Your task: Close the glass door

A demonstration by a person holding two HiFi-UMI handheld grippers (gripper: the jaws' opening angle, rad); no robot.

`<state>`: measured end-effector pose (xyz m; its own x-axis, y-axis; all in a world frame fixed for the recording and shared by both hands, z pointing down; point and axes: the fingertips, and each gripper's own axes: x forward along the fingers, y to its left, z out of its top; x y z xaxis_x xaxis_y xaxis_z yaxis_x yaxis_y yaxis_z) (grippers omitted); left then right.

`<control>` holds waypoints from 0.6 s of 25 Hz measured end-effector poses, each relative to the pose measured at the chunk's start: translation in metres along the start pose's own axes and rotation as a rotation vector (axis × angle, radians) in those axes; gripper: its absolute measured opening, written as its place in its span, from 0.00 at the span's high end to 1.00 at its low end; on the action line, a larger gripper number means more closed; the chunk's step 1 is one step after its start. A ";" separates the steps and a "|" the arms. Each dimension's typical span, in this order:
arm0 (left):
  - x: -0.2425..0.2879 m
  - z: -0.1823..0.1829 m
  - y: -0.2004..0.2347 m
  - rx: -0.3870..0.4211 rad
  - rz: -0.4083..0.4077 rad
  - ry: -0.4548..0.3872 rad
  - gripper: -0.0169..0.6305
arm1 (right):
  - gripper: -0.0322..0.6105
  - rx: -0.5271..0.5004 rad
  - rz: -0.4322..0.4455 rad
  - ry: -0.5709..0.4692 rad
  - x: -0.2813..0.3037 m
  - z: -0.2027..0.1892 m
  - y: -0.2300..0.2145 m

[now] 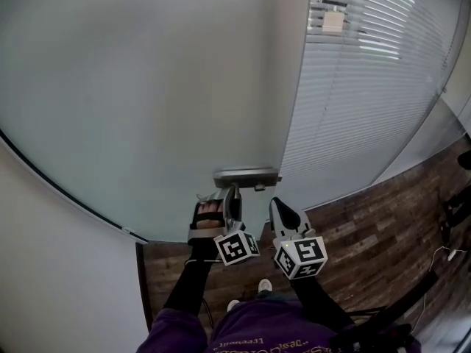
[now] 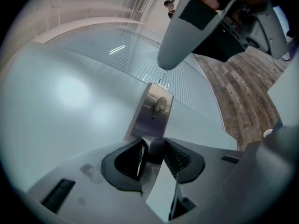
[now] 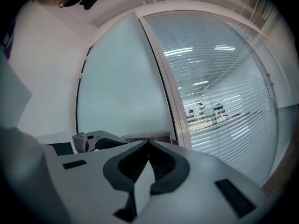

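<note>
The frosted glass door (image 1: 147,87) fills the head view, with a metal lock plate (image 1: 246,176) at its right edge. My left gripper (image 1: 234,192) reaches up to that plate. In the left gripper view the round end of the door handle (image 2: 157,151) sits between the left gripper's (image 2: 154,144) ribbed pads, which close on it; the plate's thumb-turn (image 2: 160,105) lies just beyond. My right gripper (image 1: 278,206) hangs beside it to the right, off the door, jaw tips together and empty (image 3: 148,144). The door's edge (image 3: 161,78) meets the frame.
A glass wall with white slatted blinds (image 1: 360,87) stands right of the door. Dark wood floor (image 1: 383,219) runs below it, with black cables and stands (image 1: 456,204) at the far right. A white wall (image 1: 44,256) borders the door's left. The person's shoes (image 1: 263,285) are below.
</note>
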<state>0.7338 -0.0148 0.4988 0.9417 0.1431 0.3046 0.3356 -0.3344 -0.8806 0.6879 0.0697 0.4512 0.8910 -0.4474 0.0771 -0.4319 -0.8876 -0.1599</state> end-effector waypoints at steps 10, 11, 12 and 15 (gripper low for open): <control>0.023 0.001 0.012 -0.022 -0.002 0.039 0.78 | 0.95 0.006 0.050 0.026 0.011 0.000 -0.024; 0.025 0.000 0.013 -0.025 -0.003 0.040 0.78 | 0.95 0.006 0.052 0.028 0.012 0.000 -0.025; 0.026 0.000 0.014 -0.027 -0.004 0.042 0.78 | 0.95 0.006 0.053 0.030 0.012 -0.001 -0.027; 0.032 0.000 0.016 -0.031 -0.006 0.049 0.78 | 0.95 0.010 0.047 0.033 0.012 -0.003 -0.034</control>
<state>0.7690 -0.0156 0.4947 0.9395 0.0998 0.3277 0.3410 -0.3621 -0.8675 0.7133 0.0943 0.4605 0.8646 -0.4921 0.1014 -0.4717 -0.8645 -0.1738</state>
